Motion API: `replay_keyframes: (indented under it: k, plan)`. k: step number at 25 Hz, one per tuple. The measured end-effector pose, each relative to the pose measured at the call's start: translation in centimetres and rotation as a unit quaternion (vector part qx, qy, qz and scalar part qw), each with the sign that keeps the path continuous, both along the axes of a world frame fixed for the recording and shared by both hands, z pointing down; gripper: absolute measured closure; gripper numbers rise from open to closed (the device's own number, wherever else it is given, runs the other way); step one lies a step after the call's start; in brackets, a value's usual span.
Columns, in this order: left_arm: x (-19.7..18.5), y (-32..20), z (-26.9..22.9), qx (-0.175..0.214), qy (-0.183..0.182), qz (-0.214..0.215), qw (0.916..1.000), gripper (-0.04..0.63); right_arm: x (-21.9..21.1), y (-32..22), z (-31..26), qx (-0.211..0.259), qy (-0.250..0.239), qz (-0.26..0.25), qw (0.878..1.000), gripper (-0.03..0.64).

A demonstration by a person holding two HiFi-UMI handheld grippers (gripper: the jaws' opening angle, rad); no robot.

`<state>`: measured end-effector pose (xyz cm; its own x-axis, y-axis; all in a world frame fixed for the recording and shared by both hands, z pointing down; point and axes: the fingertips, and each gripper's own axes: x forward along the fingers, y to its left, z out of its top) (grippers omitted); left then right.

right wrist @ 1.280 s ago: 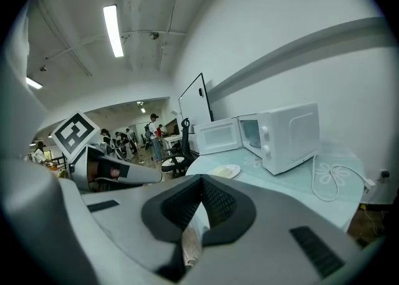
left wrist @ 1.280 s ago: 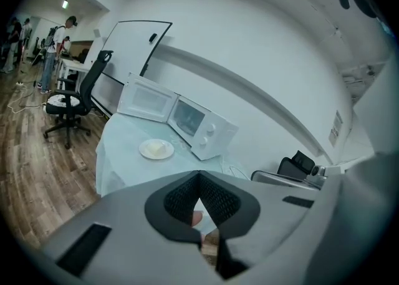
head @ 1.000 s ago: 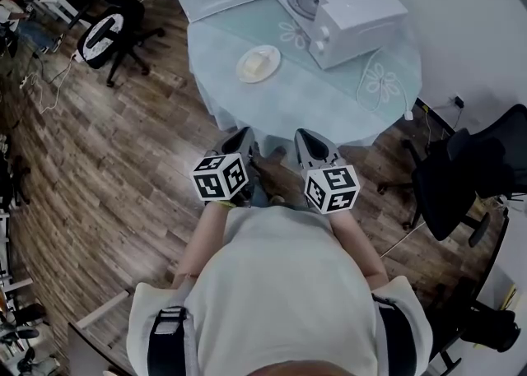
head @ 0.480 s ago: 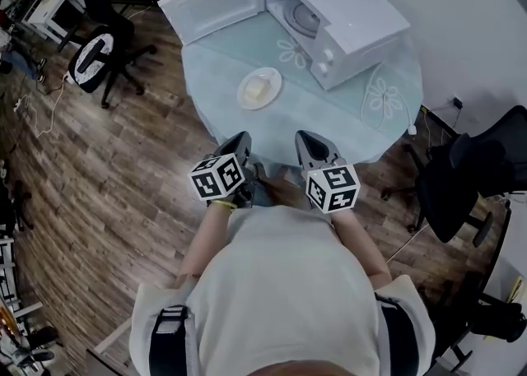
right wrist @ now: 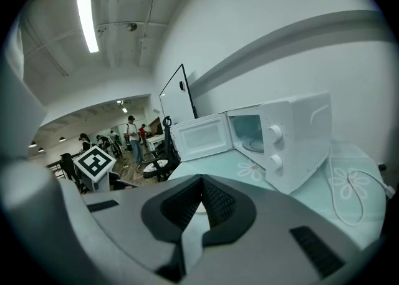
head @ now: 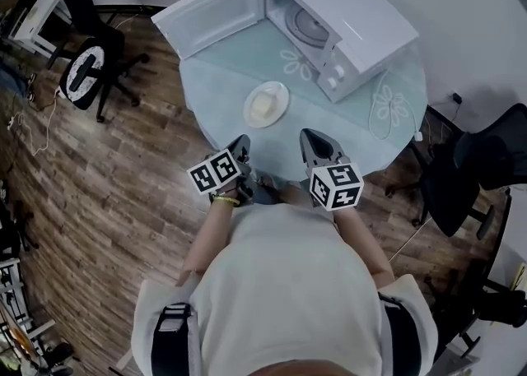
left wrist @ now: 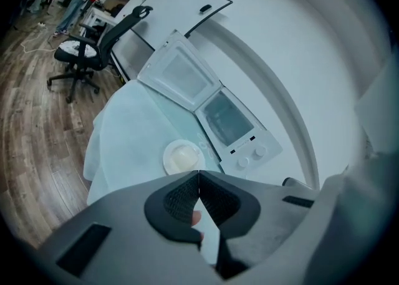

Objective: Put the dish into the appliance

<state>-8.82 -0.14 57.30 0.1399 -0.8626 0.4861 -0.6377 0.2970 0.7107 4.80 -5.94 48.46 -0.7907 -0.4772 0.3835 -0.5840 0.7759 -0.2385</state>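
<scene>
A white dish (head: 266,104) with pale food sits on the round table (head: 222,90), in front of the white microwave (head: 346,29). The microwave's door (head: 210,16) is swung wide open to the left and the turntable shows inside. My left gripper (head: 240,149) hangs shut and empty at the table's near edge, just short of the dish. My right gripper (head: 314,143) is level with it, also shut and empty. The left gripper view has the dish (left wrist: 182,156) right above the shut gripper (left wrist: 198,174), with the microwave (left wrist: 232,123) behind. The right gripper (right wrist: 201,181) faces the microwave (right wrist: 283,135).
A light teal cloth with flower prints covers the table, and the microwave's cord (head: 394,107) lies on it at the right. Black office chairs stand on the wooden floor at the left (head: 86,70) and right (head: 482,173). People stand far back in the room (right wrist: 132,134).
Both grippers have moved forward to the table's edge, nearer the dish. The left one has rolled, its marker cube now tilted. The table and microwave look closer.
</scene>
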Motion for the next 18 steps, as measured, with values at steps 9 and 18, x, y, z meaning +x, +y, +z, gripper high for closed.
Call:
replay_keyframes:
  k: [9,18]
  plan:
    - [-1.8,-3.2,4.1,-0.028,0.1,0.029,0.9941,0.573,-0.9,-2.5,0.7,-0.011,0.015,0.051,0.999,0.611]
    - [-2.9,-5.5,7.4,-0.049,0.207,0.029,0.9767,0.453,-1.6,-3.6,1.5,-0.018,0.022,0.094,0.995,0.611]
